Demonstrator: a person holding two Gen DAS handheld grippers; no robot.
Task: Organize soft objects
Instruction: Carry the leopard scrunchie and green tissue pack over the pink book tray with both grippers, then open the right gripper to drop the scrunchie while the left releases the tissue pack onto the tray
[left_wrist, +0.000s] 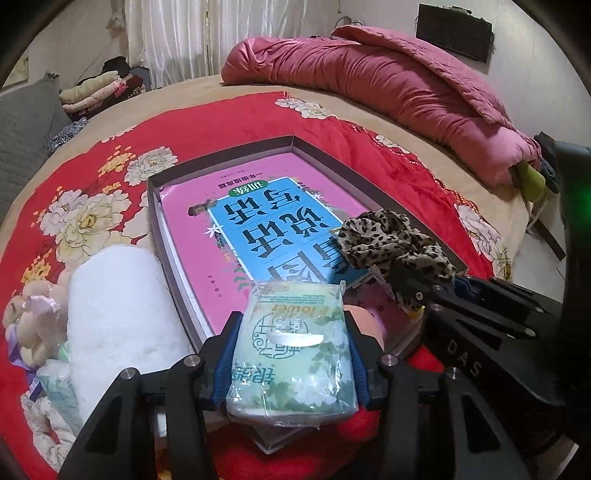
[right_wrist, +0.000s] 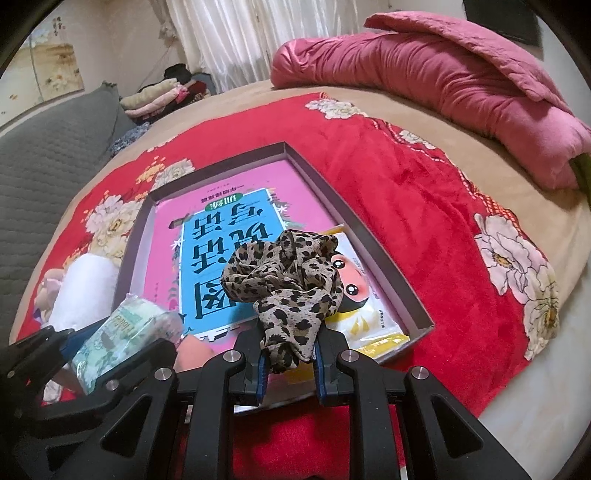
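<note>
My left gripper (left_wrist: 291, 325) is shut on a green tissue pack (left_wrist: 291, 350) and holds it over the near end of a shallow grey box (left_wrist: 221, 157). My right gripper (right_wrist: 290, 343) is shut on a leopard-print scrunchie (right_wrist: 288, 273), held above the box's near right part. The box holds a pink and blue book (right_wrist: 218, 254), a wet-wipes pack with a cartoon face (right_wrist: 354, 295) and a peach round thing (right_wrist: 194, 356). The tissue pack also shows in the right wrist view (right_wrist: 122, 336), and the scrunchie in the left wrist view (left_wrist: 391, 240).
The box lies on a red flowered blanket (right_wrist: 406, 206) on a bed. A white fluffy roll (left_wrist: 118, 314) and a plush flower toy (left_wrist: 29, 321) lie left of the box. A pink quilt (left_wrist: 388, 85) is bunched at the far side. Folded clothes (left_wrist: 99, 92) are stacked far left.
</note>
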